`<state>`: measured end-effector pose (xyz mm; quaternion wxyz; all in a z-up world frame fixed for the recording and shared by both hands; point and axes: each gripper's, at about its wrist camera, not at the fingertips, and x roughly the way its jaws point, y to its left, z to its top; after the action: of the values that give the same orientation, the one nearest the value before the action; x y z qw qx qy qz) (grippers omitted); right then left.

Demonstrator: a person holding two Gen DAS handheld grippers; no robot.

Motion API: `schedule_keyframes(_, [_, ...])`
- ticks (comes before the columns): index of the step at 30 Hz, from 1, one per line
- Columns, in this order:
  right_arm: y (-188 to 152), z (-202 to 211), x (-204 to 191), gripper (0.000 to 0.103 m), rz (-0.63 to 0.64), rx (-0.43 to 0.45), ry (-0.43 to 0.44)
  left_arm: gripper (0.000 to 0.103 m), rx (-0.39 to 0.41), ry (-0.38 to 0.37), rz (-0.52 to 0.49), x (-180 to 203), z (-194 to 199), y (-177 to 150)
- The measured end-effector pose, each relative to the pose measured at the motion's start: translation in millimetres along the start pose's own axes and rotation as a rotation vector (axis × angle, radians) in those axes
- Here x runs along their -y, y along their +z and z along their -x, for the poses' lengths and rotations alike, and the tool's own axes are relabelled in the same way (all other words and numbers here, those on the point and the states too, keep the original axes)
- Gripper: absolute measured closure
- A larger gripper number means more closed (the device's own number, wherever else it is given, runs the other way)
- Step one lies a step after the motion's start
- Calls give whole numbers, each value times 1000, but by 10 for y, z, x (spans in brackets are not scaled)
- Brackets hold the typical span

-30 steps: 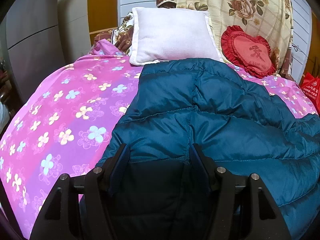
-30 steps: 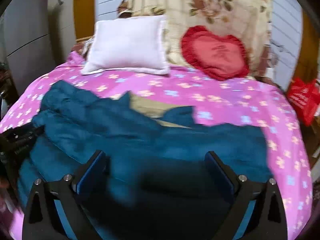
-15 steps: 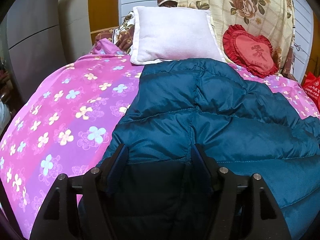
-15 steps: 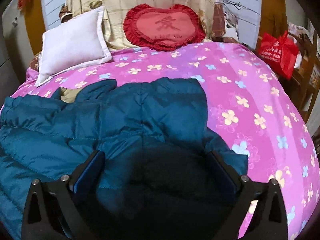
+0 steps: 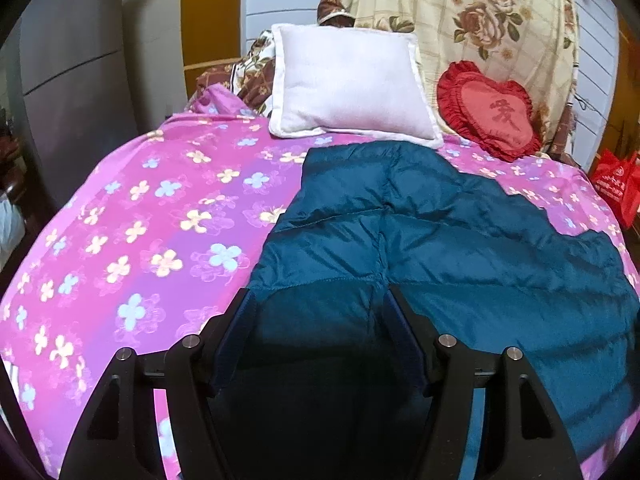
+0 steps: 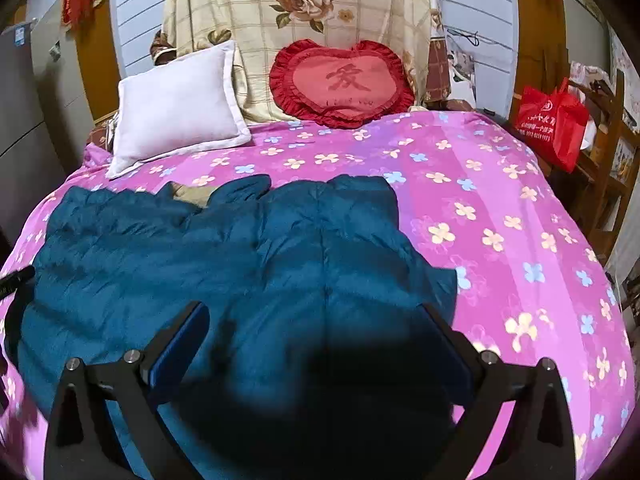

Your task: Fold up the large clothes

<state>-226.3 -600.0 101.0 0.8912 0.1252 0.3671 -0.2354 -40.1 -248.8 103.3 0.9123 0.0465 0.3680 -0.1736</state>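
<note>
Fig.: teal quilted puffer jacket [image 5: 460,240] spread flat on a pink flower-print bedsheet [image 5: 132,240], collar end toward the headboard, lying nearer the bed's left side w/ bare sheet to its right in the right wrist view. Left gripper [image 5: 320,304]: jaws apart, straddling the jacket's near left hem corner; fabric sits between the fingers, not pinched as far as can be seen. Right gripper [image 6: 316,316]: jaws wide apart over the near right part of the jacket [image 6: 240,264], a dark blurred fold close under the lens, no clamp visible. Step in hand, by my reading: taking hold for a fold. To do it well: bite deep enough to catch all padded layers, since slick shell fabric likely slips; grip both sides at matching height, lift together, lay edge to edge, then press air out. Background: white square pillow [image 6: 180,108], red heart-shaped frilled cushion [image 6: 340,84], cream rose-print blanket [image 6: 300,12] hung behind. Writing: cushion bears the character 爱 w/ a small line beneath, too fine to read; red plastic shopping bag [image 6: 552,124] carries white print & digits, illegible here.
</note>
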Motion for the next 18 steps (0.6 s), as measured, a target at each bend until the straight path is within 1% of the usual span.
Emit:
schedule_keyframes(4, [-118,144,-2,0,1,-20,11,56,8,1,-29,-25,159,-48])
schedule_keyframes(8, [-193,267,93,0,-30,-20,17,56,3,-6,-17,-101,223,-87])
schedule_keyframes(10, [-218,295,161,0,-51,-22,15,56,-3,-7,-15,-135,224,-105])
schedule_keyframes(14, [-262,311,342,0,-97,-41,-19,56,-21,-10,-2,-208,187,-140])
schedule_keyframes(16, [-277,315,422,0,-120,-45,-21,56,-35,-22,15,-251,146,-158])
schedule_keyframes(18, [-284,300,495,0,-138,-53,-27,56,-53,-50,51,-311,93,-179])
